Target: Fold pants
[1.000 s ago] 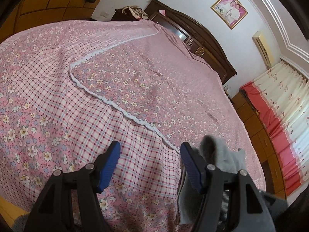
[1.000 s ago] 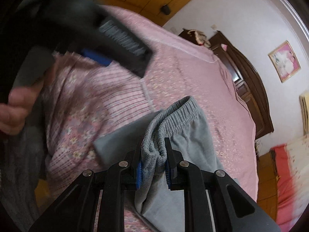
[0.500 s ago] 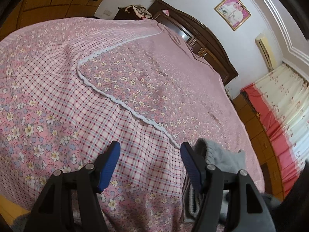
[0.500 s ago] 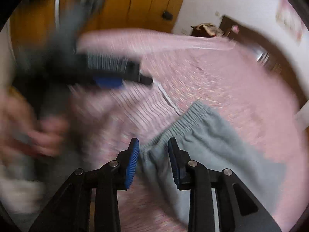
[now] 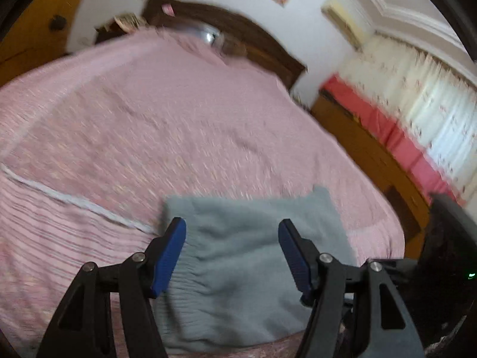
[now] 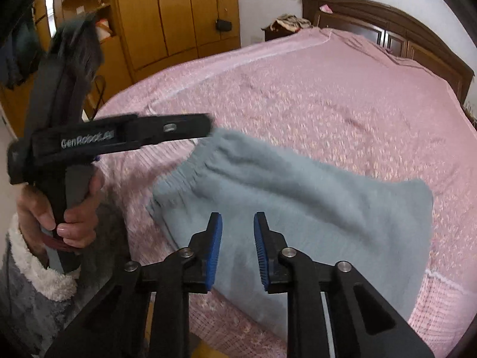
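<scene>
Grey sweatpants [image 6: 292, 208] lie folded flat on the pink bedspread [image 6: 328, 95] near the bed's front edge, elastic waistband toward the left. They also show in the left wrist view [image 5: 244, 256], which is blurred. My right gripper [image 6: 238, 232] is open and empty, hovering above the near part of the pants. My left gripper [image 5: 232, 244] is open wide and empty, above the pants; its body [image 6: 119, 135] shows at the left of the right wrist view, held in a hand.
A dark wooden headboard [image 6: 387, 35] stands at the bed's far end. A wooden wardrobe [image 6: 167, 15] lines the left wall. Red and cream curtains [image 5: 417, 125] and a wooden cabinet [image 5: 372, 155] are to the right. The bed edge is just below the grippers.
My right gripper let go of the waistband and opened; the pants dropped flat on the bed. My left gripper swung right, over the pants.
</scene>
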The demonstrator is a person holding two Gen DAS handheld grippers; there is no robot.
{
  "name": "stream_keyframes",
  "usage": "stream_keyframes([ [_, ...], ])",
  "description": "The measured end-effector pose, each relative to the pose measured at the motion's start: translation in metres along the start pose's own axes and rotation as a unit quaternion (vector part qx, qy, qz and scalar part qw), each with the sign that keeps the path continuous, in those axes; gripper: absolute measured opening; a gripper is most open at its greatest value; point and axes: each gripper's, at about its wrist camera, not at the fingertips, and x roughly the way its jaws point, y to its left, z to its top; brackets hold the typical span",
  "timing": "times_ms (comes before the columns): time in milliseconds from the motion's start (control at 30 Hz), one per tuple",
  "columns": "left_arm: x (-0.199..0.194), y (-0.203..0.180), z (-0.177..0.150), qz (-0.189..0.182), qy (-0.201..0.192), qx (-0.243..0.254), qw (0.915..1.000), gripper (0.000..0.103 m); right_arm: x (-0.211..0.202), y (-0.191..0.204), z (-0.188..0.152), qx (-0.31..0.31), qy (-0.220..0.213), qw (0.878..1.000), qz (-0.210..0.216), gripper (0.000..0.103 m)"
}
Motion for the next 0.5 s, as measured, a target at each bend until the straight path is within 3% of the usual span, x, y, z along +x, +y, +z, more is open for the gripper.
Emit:
stream_keyframes([
  [33,0.011,0.001,-0.005,0.026,0.025,0.002,0.9994,0.058,0.0,-0.006,-0.003,0.012,-0.002,1.0,0.0,0.022],
  [100,0.018,0.012,-0.018,0.056,0.037,0.002,0.9978,0.051,-0.005,-0.02,-0.012,0.034,0.003,0.999,0.006,0.022],
  [167,0.014,0.028,-0.029,0.097,0.034,-0.01,0.9947,0.053,-0.015,-0.038,-0.023,0.056,0.0,0.998,0.011,0.022],
  [267,0.006,0.045,-0.034,0.08,0.031,-0.052,0.995,0.056,-0.036,-0.085,-0.034,0.107,-0.028,0.994,0.01,0.022],
  [400,-0.022,0.033,-0.027,0.121,-0.001,-0.033,0.9921,0.056,-0.051,-0.164,-0.043,0.223,-0.037,0.974,0.025,0.026],
  [500,-0.043,0.007,-0.01,0.091,-0.034,-0.016,0.9952,0.057,-0.054,-0.194,-0.043,0.275,-0.056,0.958,0.063,0.026],
])
